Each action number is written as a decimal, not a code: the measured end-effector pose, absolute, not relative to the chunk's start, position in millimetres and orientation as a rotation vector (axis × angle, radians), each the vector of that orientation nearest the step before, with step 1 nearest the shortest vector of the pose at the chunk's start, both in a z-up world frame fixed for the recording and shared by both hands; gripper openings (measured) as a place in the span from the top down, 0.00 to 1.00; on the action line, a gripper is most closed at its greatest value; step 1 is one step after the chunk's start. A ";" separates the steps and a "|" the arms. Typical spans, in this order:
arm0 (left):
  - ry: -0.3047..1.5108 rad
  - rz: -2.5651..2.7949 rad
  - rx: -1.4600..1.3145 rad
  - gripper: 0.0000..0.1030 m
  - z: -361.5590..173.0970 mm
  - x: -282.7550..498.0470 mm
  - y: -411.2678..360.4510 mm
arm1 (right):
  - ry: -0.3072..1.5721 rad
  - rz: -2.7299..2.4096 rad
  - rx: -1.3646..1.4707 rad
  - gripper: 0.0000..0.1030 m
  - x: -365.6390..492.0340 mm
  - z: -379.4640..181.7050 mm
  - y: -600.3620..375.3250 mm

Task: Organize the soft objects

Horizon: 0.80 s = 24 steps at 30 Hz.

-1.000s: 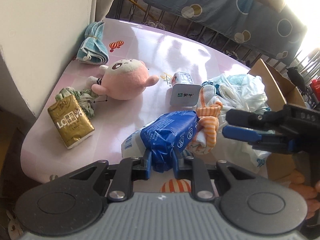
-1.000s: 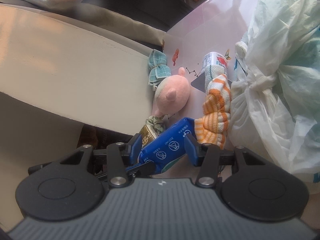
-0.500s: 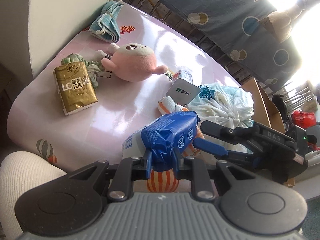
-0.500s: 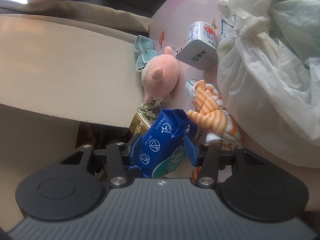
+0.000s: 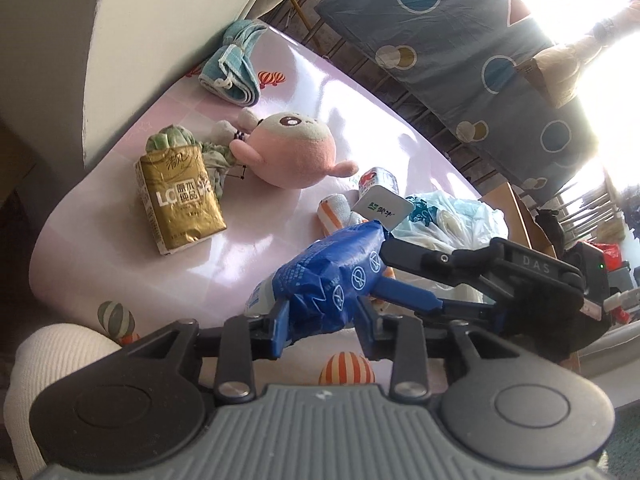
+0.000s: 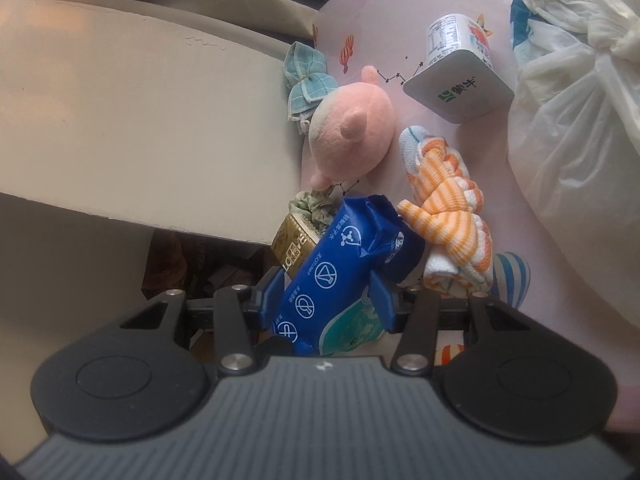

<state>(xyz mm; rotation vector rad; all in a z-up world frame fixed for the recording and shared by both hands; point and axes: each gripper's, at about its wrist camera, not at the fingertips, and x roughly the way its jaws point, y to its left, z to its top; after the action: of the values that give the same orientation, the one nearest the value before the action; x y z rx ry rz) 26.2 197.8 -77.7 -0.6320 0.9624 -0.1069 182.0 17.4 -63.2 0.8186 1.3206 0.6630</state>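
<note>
We have the crinkled blue plastic wipes pack [image 5: 336,280] mid-handover above the pink table's [image 5: 120,248] near edge. Our right gripper [image 6: 326,300] pinches it; our left gripper [image 5: 322,320] has just been spreading, the pack between its pads. Next, we judge, the left backs off and the right sets it beside the gold tissue pack [image 5: 180,196].

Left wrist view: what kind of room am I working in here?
Probably a lived-in home, not a lab: a pink patterned table holding a plush toy and a tissue pack, with a spotted blue quilt hung behind.
</note>
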 end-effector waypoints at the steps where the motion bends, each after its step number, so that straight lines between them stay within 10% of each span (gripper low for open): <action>1: 0.956 -0.105 -0.607 0.62 -75.7 26.8 196.6 | 1.323 0.665 0.817 0.54 183.1 -63.4 20.1; 9: 0.931 -0.069 -0.314 0.45 -69.1 37.0 174.6 | 1.343 0.676 0.811 0.54 191.7 -70.2 40.4; 24: 1.083 -0.142 -0.476 0.81 -95.1 48.3 155.0 | 1.299 0.630 0.862 0.54 182.5 -71.4 -2.1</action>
<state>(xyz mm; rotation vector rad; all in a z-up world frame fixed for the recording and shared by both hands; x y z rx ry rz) 48.3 155.0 -95.1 -0.4763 1.0835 -0.1421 182.5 -2.1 -71.4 0.8618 1.2993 0.6299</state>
